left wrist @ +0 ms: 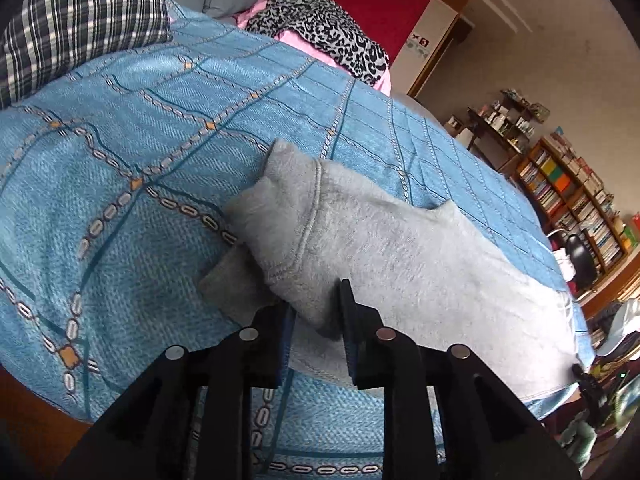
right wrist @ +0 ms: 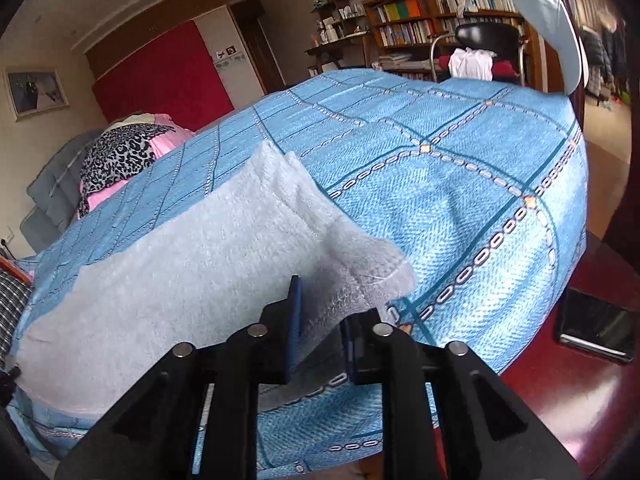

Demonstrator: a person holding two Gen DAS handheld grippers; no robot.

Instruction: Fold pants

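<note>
Grey fleece pants (left wrist: 400,256) lie folded lengthwise across a blue patterned bedspread (left wrist: 120,200). In the left wrist view one end of them, with a seam and a folded-under flap, bunches up between the fingers of my left gripper (left wrist: 318,312), which is shut on the cloth. The right wrist view shows the pants (right wrist: 200,264) running off to the left over the bedspread (right wrist: 460,184). Their near corner is lifted and pinched in my right gripper (right wrist: 322,320), shut on it. Both grips are at the near edge of the bed.
A plaid pillow (left wrist: 80,20) and a leopard-print cloth (left wrist: 320,28) on pink fabric lie at the head of the bed. Bookshelves (right wrist: 440,12) and a black chair (right wrist: 484,36) stand beyond the far side. A dark flat object (right wrist: 596,320) lies on the red-brown floor.
</note>
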